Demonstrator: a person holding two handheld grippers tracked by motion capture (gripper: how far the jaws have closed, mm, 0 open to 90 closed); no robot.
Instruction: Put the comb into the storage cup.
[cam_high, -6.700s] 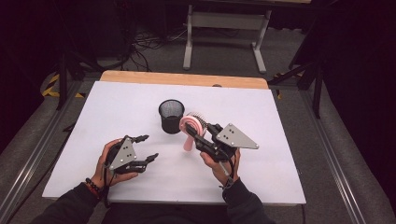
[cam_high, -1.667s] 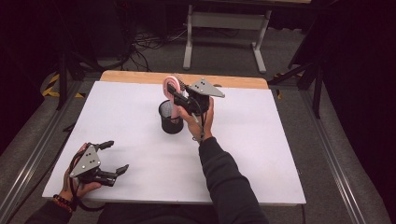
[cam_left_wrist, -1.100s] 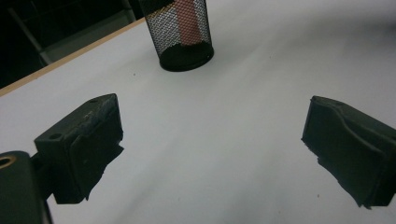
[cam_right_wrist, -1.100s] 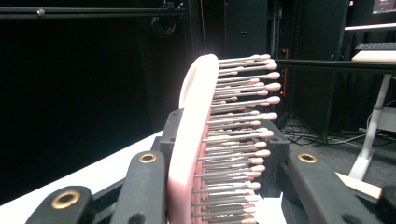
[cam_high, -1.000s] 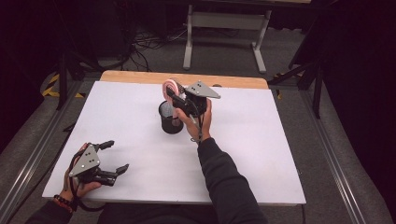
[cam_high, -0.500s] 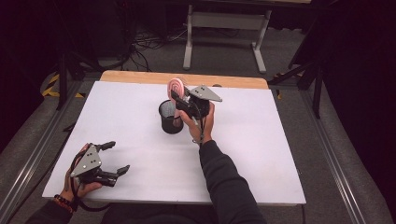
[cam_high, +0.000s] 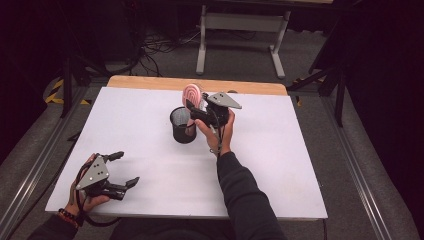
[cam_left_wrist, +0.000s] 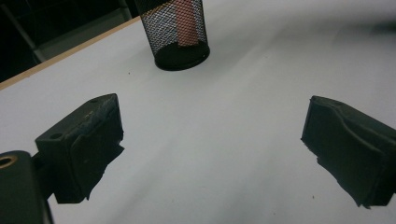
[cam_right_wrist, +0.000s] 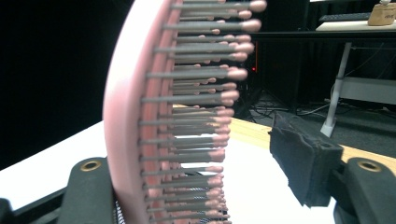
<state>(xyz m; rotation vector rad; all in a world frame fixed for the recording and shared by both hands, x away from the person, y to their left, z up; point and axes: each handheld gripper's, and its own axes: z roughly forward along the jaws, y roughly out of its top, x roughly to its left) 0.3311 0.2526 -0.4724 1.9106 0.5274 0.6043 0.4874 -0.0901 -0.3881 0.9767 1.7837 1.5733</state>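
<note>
Hairbrush (cam_high: 192, 94) stands handle-down in mesh cup (cam_high: 182, 125) near worktop (cam_high: 280, 150) far edge; no lettering legible. Right claw (cam_high: 196, 111) just opening, brush between jaws. Left claw (cam_high: 121, 169) released, near corner.

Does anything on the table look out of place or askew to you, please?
Only the pink hairbrush: it stands handle-down in the mesh cup, its head sticking well above the rim and leaning towards the right gripper. That gripper's fingers have just been opening, with the brush between them; the far pad stands clear of the bristles.
</note>
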